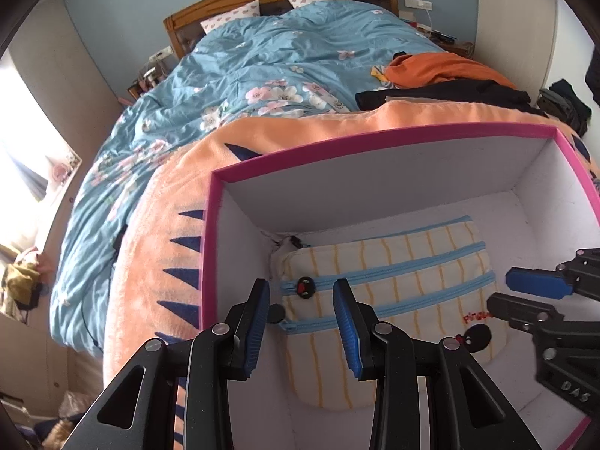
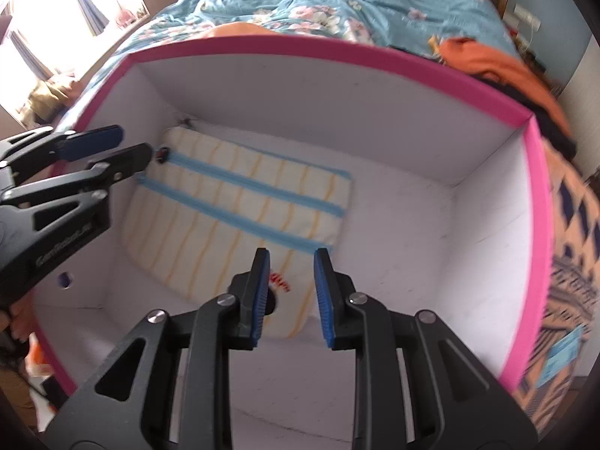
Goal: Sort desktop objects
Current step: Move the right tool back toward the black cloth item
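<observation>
Pouch (image 2: 240, 202) hugs box (image 2: 337, 56) corner, right floor bare.

Bright daylight pours in from the window (image 2: 75, 7), which glares white; the right view is blurry, and edges bend round.

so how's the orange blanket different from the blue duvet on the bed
The orange blanket is fleecy, with dark blue triangles, and the pink-rimmed box sits on it. The blue duvet is thin, crumpled cotton with pink and white flowers, covering the bed up to the pillows. Both lie spread on the same bed.
</observation>
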The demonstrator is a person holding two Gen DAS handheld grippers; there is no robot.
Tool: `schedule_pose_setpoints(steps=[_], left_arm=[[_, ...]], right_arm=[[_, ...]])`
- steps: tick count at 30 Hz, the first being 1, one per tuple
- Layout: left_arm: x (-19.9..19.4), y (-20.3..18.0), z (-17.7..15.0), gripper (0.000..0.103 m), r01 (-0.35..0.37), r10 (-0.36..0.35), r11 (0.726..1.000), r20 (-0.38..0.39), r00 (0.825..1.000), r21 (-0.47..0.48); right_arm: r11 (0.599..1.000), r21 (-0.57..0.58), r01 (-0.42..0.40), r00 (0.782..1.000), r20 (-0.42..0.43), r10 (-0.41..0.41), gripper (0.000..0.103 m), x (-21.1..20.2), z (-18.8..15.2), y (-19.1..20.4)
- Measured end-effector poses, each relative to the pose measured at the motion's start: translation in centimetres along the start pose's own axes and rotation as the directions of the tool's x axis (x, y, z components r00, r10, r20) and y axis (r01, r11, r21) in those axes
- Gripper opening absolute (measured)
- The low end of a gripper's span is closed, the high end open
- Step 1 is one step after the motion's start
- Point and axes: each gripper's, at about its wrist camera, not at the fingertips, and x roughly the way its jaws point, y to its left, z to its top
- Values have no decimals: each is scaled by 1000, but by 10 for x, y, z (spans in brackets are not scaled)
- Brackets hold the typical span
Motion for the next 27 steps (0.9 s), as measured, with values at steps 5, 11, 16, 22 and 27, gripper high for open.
schedule_pose_setpoints(steps=[5,11,16,22,27], left_arm=[[-23,10,-7,36,36,-34,999,67,997,-28],[-78,33,-39,37,135,-120,989,207,971,-58],[-127,51,-84,48,213,-190,976,298,935,-45],[-147,69,-139,59,298,-275,954,315,908,-26],[-110,75,-166,59,314,-293,946,196,936,-82]], right_arm=[[999,-30,-14,1000,27,15,27,-15,-12,6],[995,-85,-53,985,161,66,31,-63,-37,23],[981,-122,-149,944,279,178,39,-111,-79,37],[956,-208,-205,928,269,257,45,-126,-122,68],[941,-242,-237,943,177,283,46,-104,-140,91]])
